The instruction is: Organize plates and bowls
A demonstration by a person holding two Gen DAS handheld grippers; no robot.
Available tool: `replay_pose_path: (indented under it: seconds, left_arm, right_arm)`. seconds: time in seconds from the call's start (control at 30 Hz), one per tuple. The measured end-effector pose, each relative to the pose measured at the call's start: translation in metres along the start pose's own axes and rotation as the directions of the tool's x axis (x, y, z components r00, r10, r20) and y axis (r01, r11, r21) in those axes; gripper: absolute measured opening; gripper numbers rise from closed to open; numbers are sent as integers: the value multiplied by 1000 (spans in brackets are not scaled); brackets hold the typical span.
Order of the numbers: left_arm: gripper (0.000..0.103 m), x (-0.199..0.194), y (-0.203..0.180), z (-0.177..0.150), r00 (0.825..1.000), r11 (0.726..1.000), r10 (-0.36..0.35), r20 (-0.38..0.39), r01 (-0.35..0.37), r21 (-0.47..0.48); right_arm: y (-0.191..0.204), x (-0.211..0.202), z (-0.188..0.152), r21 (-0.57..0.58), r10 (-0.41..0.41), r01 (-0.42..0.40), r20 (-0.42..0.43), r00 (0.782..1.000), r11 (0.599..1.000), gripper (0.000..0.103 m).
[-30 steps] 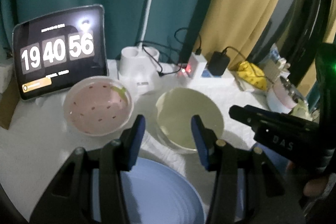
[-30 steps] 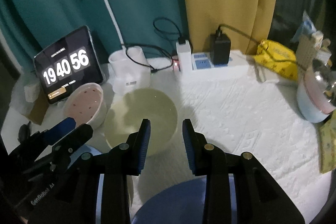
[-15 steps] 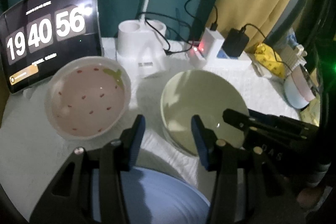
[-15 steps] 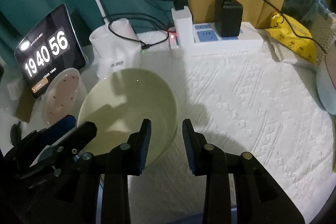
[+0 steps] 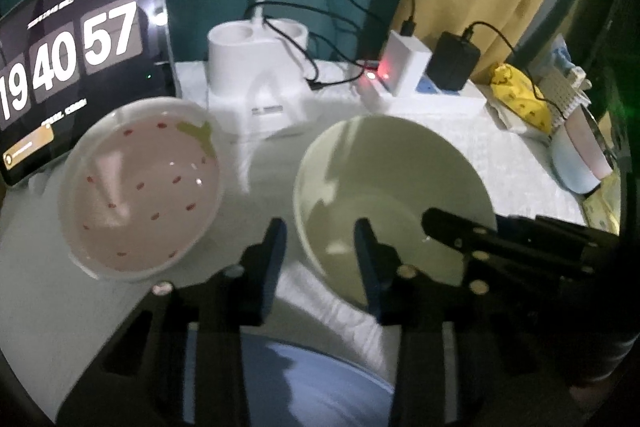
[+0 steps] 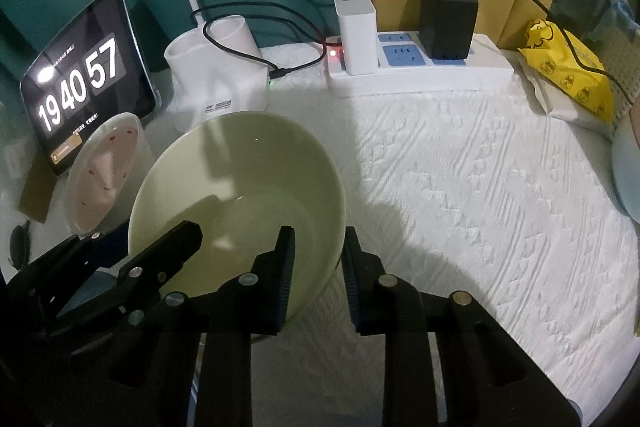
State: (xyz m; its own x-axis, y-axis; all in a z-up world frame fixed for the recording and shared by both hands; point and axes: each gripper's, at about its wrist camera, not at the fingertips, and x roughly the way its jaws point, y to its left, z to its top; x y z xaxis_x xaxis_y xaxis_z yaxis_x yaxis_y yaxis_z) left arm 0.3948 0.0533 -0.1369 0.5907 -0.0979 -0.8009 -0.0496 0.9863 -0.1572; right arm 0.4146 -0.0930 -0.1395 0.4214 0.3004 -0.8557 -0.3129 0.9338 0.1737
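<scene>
While both grippers straddle the green bowl (image 6: 240,195), centre frame on the white cloth surface (image 6: 480,207), finish the pinch evenly. Your right gripper (image 6: 316,267) has one finger inside, one outside the rim at lower centre of its view; jaws have just been closing, but I can't tell if the pads press yet. Your left gripper (image 5: 320,259) brackets the opposite wall at lower centre of its view, jaws also just closing, contact unclear. Seat both deep on the wall, then lift level, I'd say. Keep clear of the pink strawberry bowl (image 5: 140,187), left of centre, just beside. The blue plate (image 5: 312,383) sits at the bottom edge.
</scene>
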Motion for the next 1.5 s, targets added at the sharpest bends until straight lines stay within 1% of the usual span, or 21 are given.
replay_pose_path:
  seconds: [0.1, 0.2, 0.3, 0.5, 0.97, 1.5]
  left_arm:
    - [31, 0, -2, 0, 1000, 1000, 9, 8, -9, 6]
    - [28, -1, -3, -1, 1000, 1000, 19, 16, -19, 13]
    - [26, -4, -3, -3, 999, 1000, 25, 24, -25, 19]
    - [25, -10, -3, -3, 999, 1000, 21, 45, -21, 16]
    - [24, -43, -9, -1, 993, 1000, 24, 116, -26, 17]
    - [24, -93, -20, -8, 981, 1000, 12, 194, -17, 25]
  right_arm:
    - [2, 0, -1, -5, -9, 9, 3, 1000, 1000, 23]
    - [4, -1, -2, -11, -16, 17, 12, 1000, 1000, 22]
    - [4, -3, -3, -8, -25, 25, 24, 999, 1000, 19]
    - [1, -13, -2, -6, -33, 34, 61, 998, 999, 12]
    - [5, -49, -3, -4, -14, 15, 130, 991, 1000, 12]
    - [14, -106, -15, -16, -8, 12, 219, 976, 1000, 12]
